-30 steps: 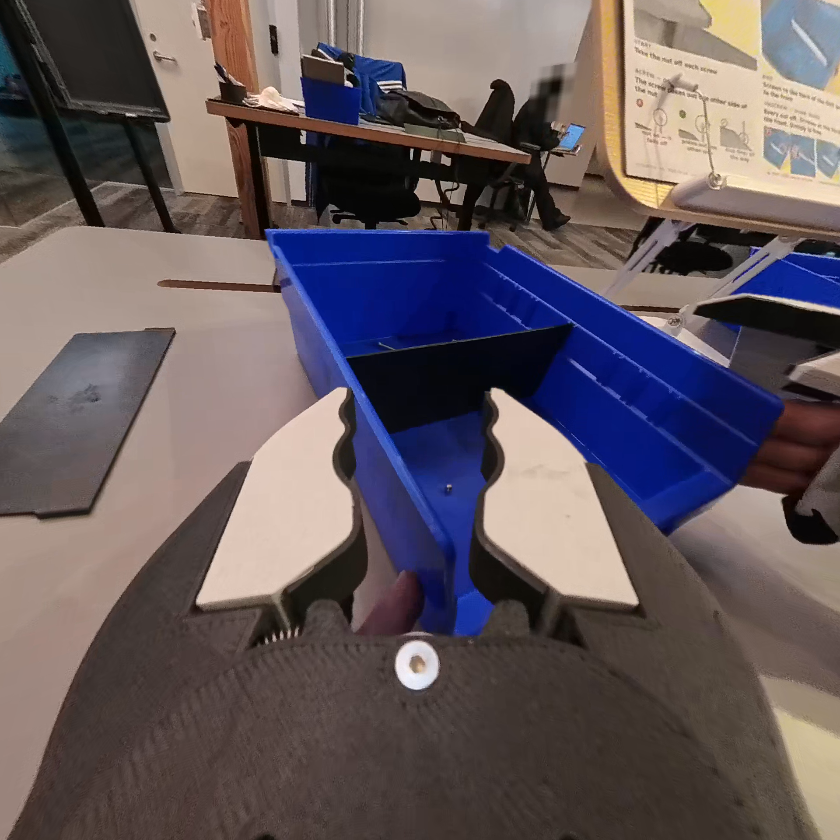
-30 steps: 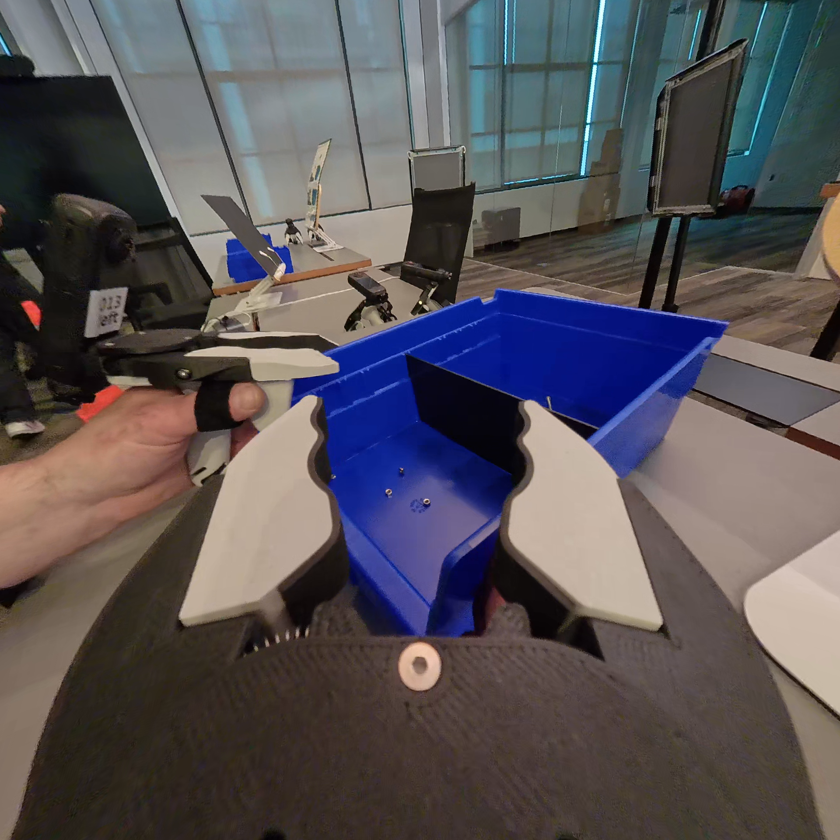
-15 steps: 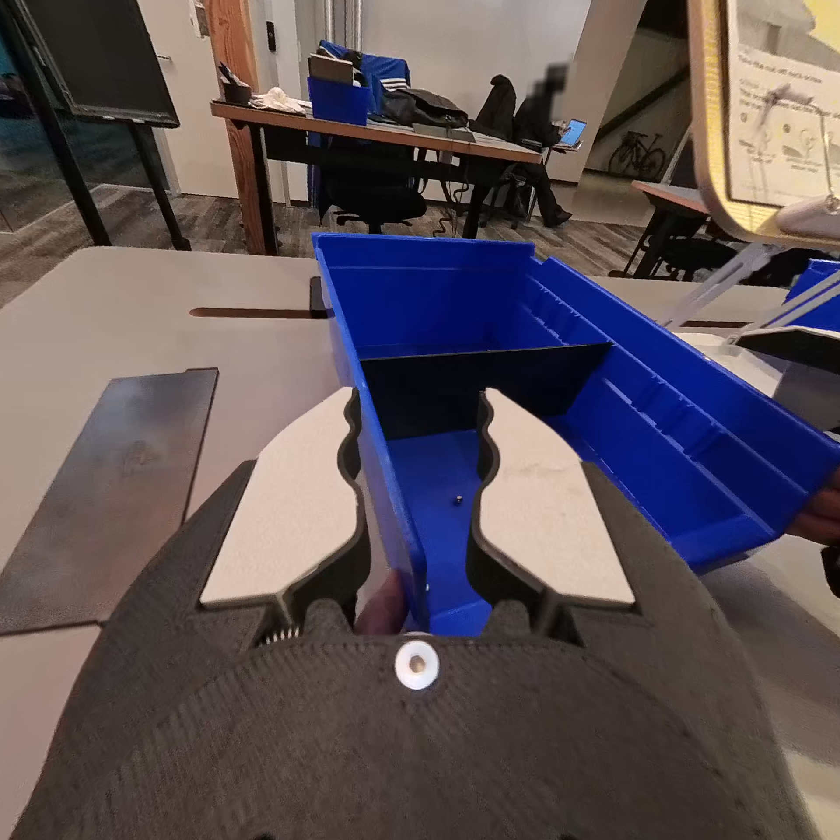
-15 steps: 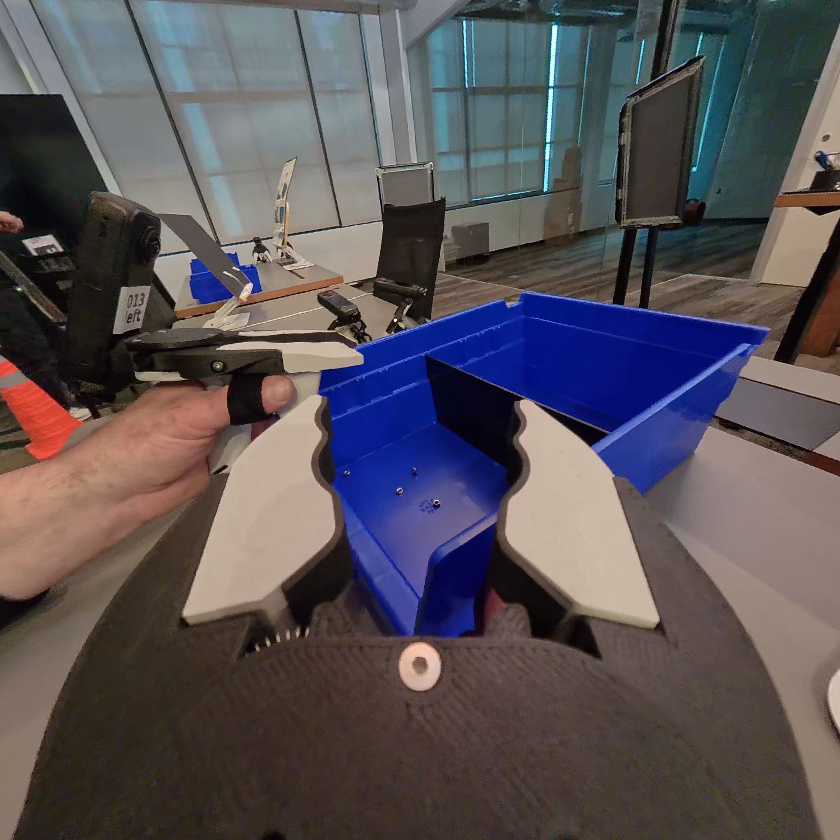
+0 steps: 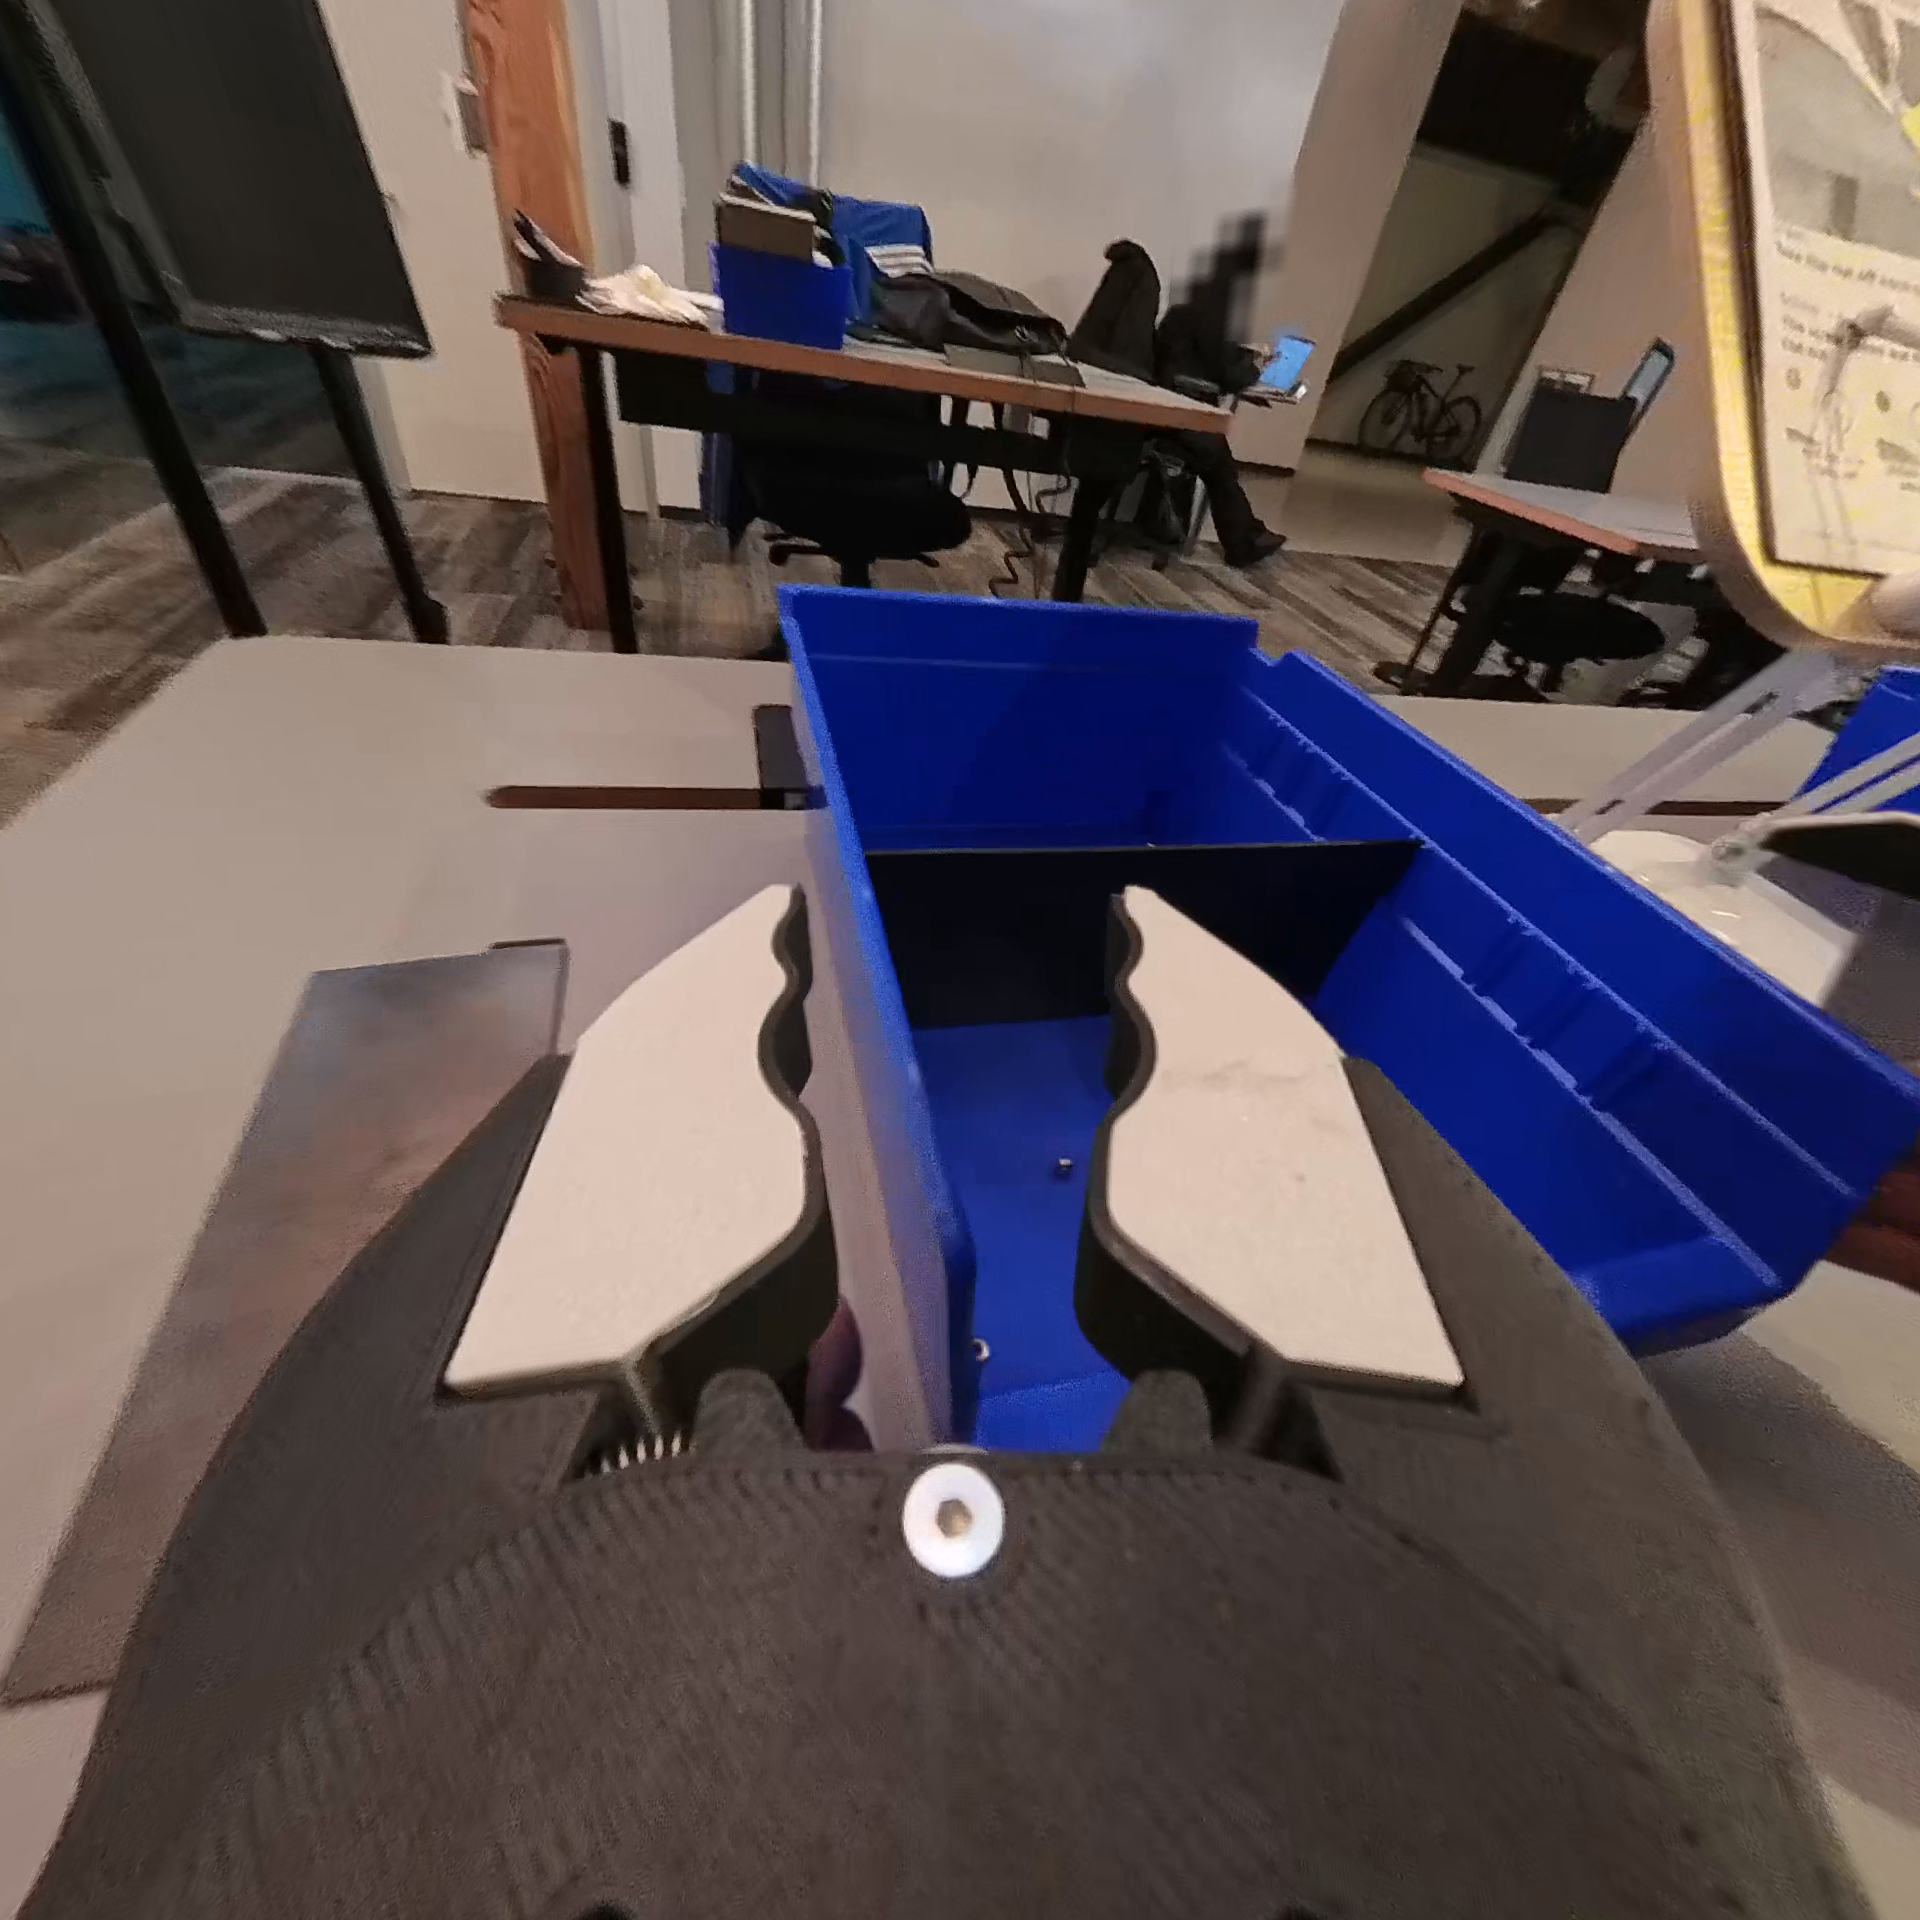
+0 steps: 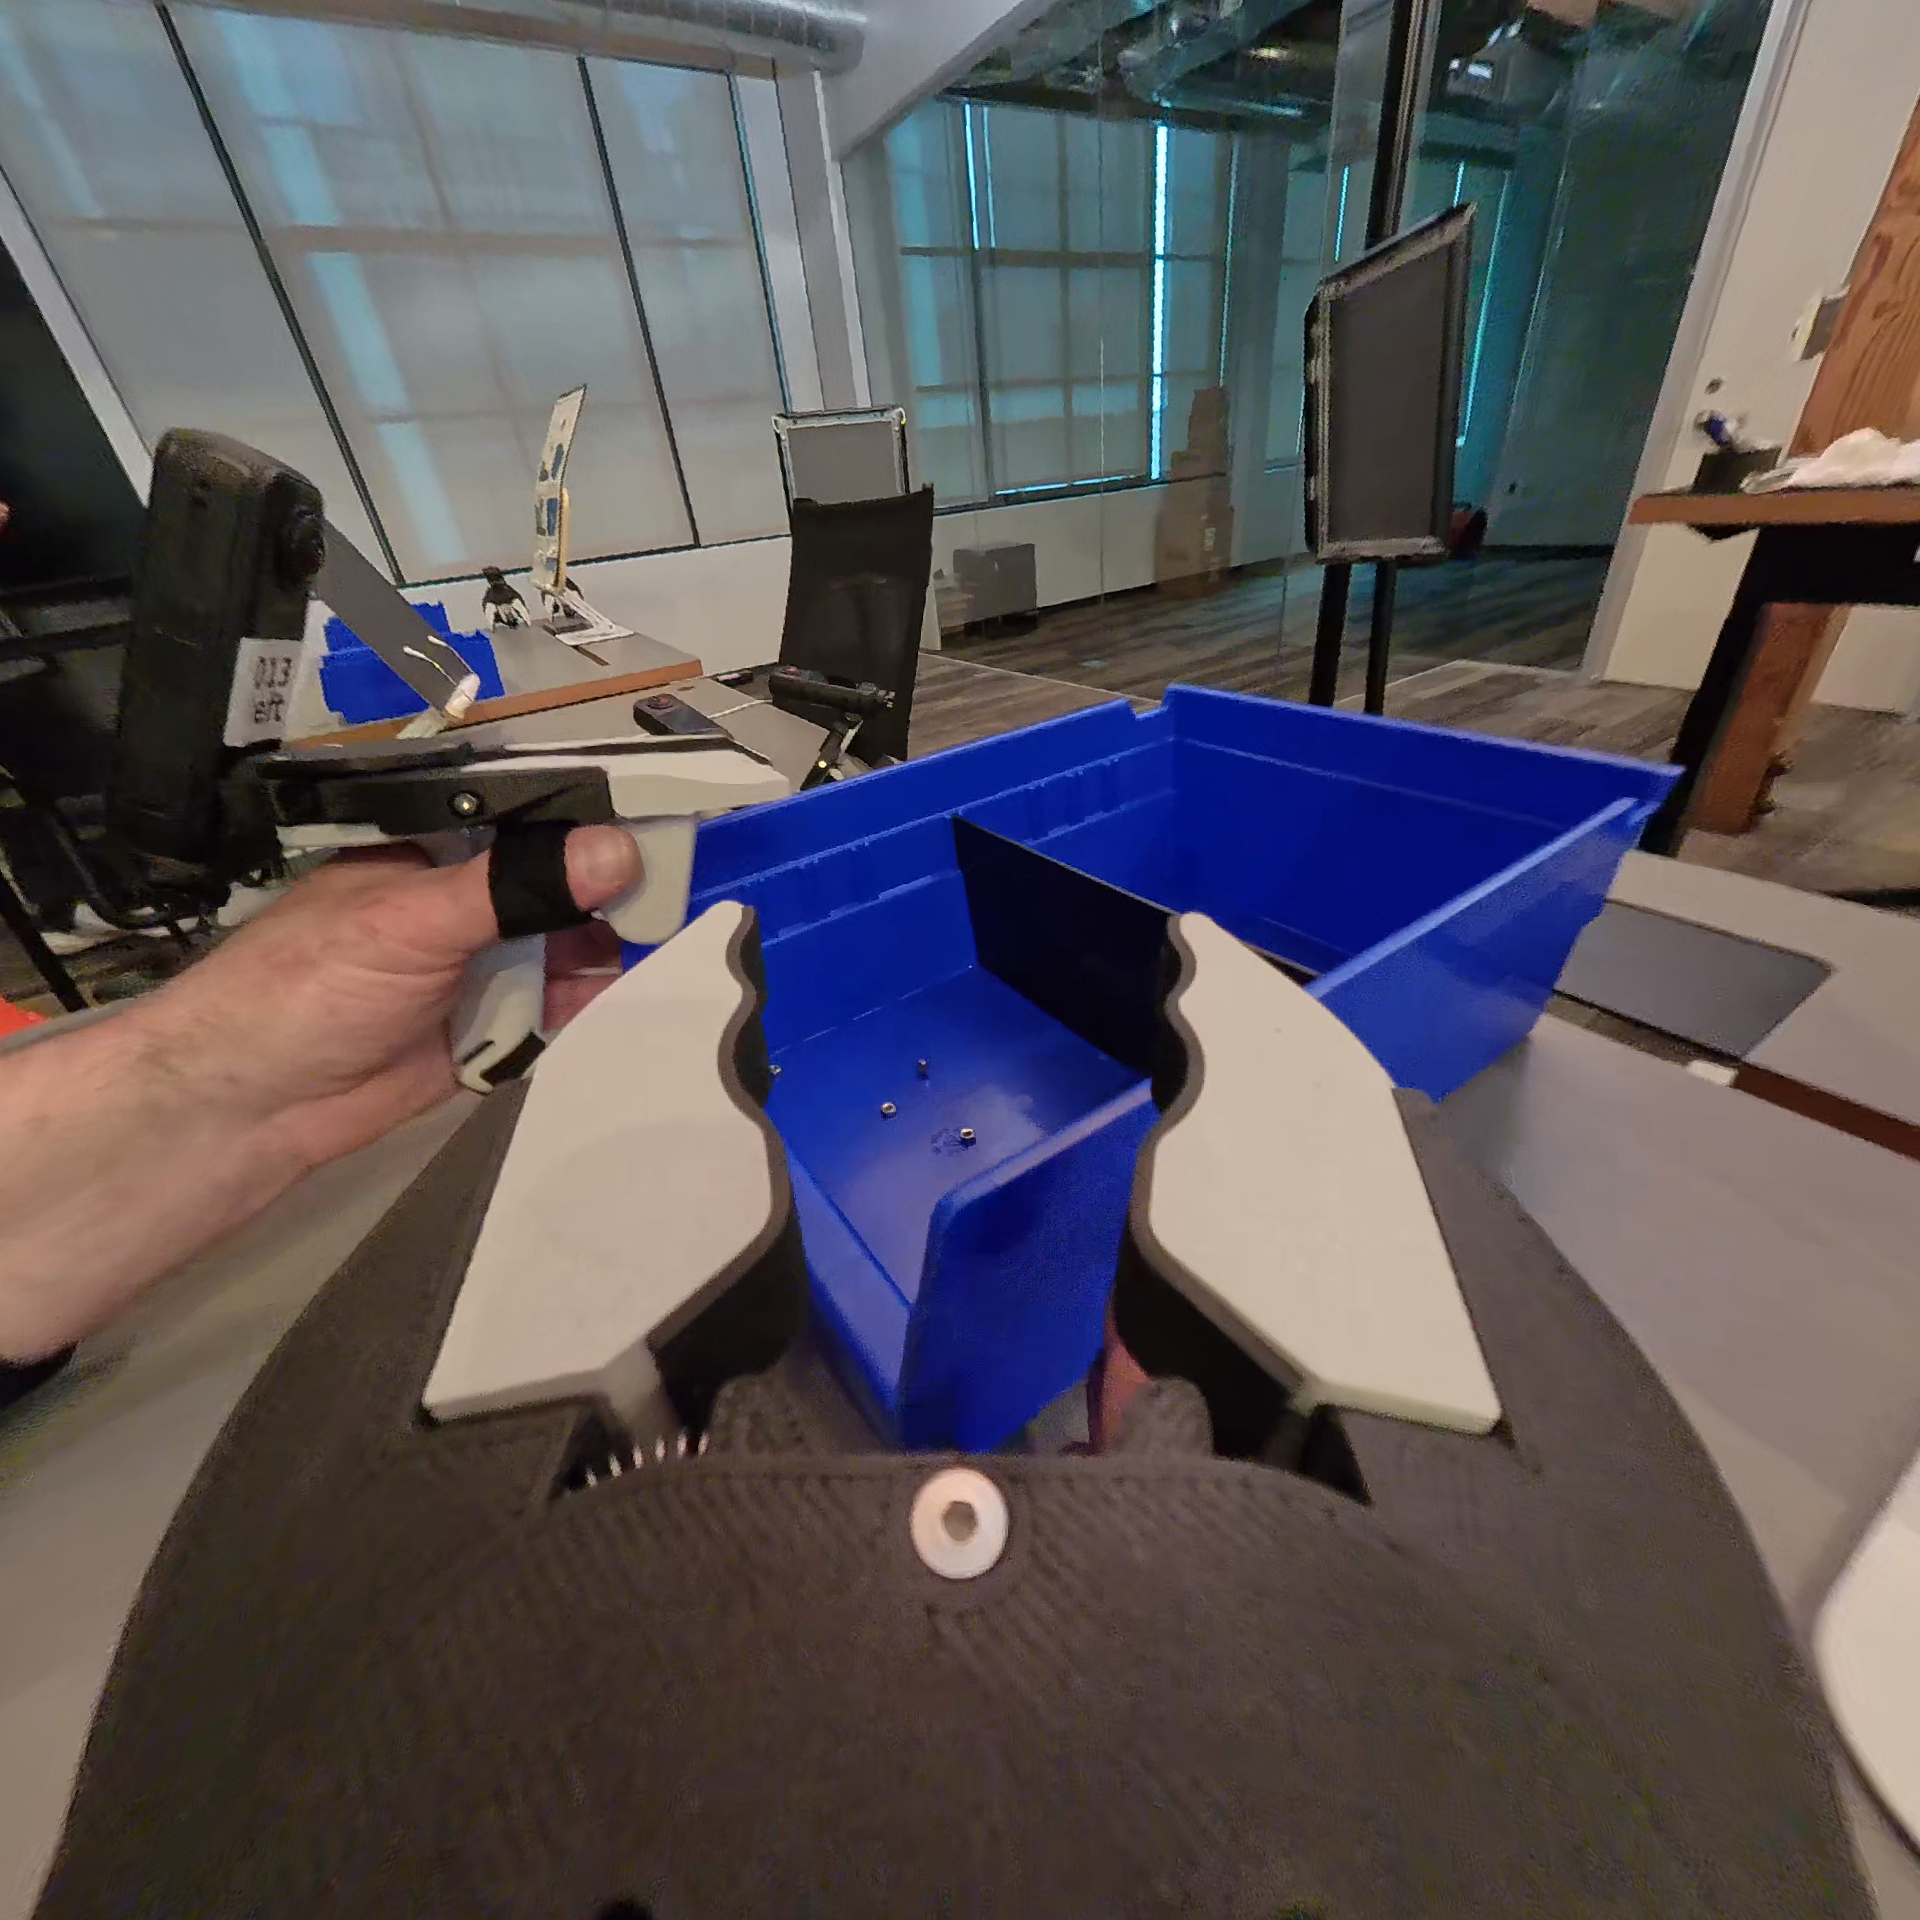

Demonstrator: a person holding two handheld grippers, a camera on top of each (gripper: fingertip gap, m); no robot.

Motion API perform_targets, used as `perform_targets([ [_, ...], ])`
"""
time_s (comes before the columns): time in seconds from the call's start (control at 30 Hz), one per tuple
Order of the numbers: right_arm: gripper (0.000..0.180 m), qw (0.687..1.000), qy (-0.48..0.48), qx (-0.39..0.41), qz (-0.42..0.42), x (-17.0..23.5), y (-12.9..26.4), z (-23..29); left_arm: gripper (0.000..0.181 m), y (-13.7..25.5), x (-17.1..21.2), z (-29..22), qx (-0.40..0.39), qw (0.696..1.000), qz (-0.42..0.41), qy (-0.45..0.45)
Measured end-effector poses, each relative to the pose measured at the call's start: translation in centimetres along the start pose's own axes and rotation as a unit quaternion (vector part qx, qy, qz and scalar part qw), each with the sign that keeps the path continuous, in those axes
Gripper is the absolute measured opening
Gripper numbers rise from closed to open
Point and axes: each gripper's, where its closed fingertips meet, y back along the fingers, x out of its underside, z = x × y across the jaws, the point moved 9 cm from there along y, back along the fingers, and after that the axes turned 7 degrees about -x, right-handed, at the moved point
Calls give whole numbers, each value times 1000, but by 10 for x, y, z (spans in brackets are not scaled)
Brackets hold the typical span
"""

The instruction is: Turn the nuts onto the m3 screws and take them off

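The left gripper (image 5: 961, 1049) has its jaws spread wide, straddling the near left wall of the blue bin (image 5: 1558, 1049): one finger sits outside the wall, the other over the bin floor, and neither presses on anything. The right gripper (image 6: 961, 1049) is just as wide open, its jaws either side of the bin's near corner and front lip, holding nothing. Judging by this, both tools are poised at the bin's front compartment, probably so one can steady the bin while the other reaches in.

On that compartment's floor lie the nuts (image 6: 966, 1136), a few tiny metal pieces scattered apart from each other; one small dark piece (image 5: 1063, 1168) shows between the left jaws. Whether any of them are screws is too small to tell. A black divider (image 6: 1049, 935) closes the compartment off from the bin's rear section.

The bin rests on a grey surface (image 5: 312, 790), with a dark flat plate (image 5: 343, 1122) lying to its left. A bare hand (image 6: 343, 997) grips the left tool's handle, beside the bin.
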Motion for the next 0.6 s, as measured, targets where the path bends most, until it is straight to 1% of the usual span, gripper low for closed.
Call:
perform_targets([
  [0.1,73,999,43,-1,3,-11,27,3,55,22,-13,0,-36,998,-34,-23],
  [0.17,71,997,78,4,11,-19,52,3,54,40,-25,-10,-47,996,-54,-52],
  [0.23,71,996,84,9,13,-26,80,-2,48,55,-34,-28,-29,995,-63,-69],
  [0.3,73,996,87,23,29,-33,108,-9,41,67,-39,-49,12,996,-74,-56],
  [0.37,71,990,115,67,44,-40,140,-20,37,75,-37,-70,41,995,-67,-55],
  [0.47,68,976,159,149,33,-60,198,-36,34,83,-31,-98,67,994,-59,-63],
  [0.53,67,956,197,217,33,-72,243,-51,34,84,-28,-113,79,993,-43,-77],
  [0.6,65,929,222,294,42,-83,291,-73,33,84,-27,-127,86,992,-41,-78],
])
